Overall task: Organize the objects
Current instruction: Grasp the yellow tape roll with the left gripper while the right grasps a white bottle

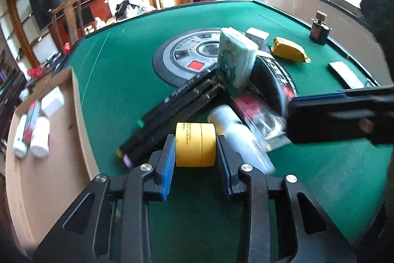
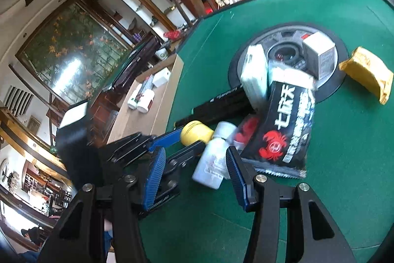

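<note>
The left gripper is clamped on a yellow tape roll, its 2 blue pads pressing the roll's flat sides just above the green table. No earlier view is on hand, so only the finished squeeze shows.

To do this step well, lift the roll straight up before swinging it away, because it sits tight against the pile: dark markers lie touching on its left and a white bottle lies touching on its right. A sideways drag would likely roll the bottle.

The right gripper hangs with its jaws apart and nothing pressed; in its own view the white bottle lies between the 2 fingers, near the tips, not yet gripped. A black snack bag rests just beyond.

Further left, a cardboard tray beside the table holds 2 white bottles, likely the drop point.
</note>
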Tool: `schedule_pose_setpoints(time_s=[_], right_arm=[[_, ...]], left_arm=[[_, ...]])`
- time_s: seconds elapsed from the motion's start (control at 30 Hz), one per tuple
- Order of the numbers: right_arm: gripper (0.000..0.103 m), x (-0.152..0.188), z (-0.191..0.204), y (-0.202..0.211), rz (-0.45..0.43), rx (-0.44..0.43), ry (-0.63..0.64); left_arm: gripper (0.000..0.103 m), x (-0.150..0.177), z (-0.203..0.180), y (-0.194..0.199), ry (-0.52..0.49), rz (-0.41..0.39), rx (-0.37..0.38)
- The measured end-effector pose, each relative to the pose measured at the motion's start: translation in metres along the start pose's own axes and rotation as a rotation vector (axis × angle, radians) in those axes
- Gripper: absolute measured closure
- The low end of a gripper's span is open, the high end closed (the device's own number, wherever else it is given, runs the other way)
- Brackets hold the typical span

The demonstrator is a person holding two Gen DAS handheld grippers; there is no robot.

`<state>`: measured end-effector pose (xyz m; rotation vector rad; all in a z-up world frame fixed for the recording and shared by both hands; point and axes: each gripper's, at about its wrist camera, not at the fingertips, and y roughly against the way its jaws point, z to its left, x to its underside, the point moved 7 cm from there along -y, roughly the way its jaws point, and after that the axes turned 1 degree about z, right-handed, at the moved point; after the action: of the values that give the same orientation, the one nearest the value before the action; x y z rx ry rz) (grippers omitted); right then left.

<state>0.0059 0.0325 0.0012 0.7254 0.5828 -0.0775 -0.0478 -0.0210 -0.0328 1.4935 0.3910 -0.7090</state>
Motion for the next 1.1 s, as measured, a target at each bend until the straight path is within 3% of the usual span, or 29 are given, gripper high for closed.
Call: schedule_pose_setpoints(time_s=[0.17,0.3,0.6,0.73,0.83,0.97,1.1], right_arm=[[0.052,0.007,0.011,-0.006,0.036,-0.004,0.052],[0.052,0.013,0.012,-0.016,0.05,0.059,0.081],[0.053,0.009,0.004,-0.042,0.074,0.258,0.143],[0.065,0.008,0.007,-0.056,0.08,0.379,0.247],[0.066,0.011,0.007,-0.058,0.074,0.414,0.327],[0.069,0.013,0.006,-0.055,0.058,0.452,0.42],[0.069,0.018,0.002,-0.061,0.078,0.456,0.466]], left_arm=[[0.072,0.034,0.003,0.019,0.073,0.017,0.02],[0.072,0.046,0.012,0.03,0.132,0.018,0.036],[0.071,0.039,0.011,0.018,0.142,0.04,0.053],[0.071,0.037,0.016,0.003,0.176,0.09,0.053],[0.07,0.034,0.017,-0.001,0.2,0.095,0.057],[0.07,0.033,0.011,-0.002,0.159,0.103,0.009],[0.071,0.034,0.018,-0.002,0.22,0.097,0.047]])
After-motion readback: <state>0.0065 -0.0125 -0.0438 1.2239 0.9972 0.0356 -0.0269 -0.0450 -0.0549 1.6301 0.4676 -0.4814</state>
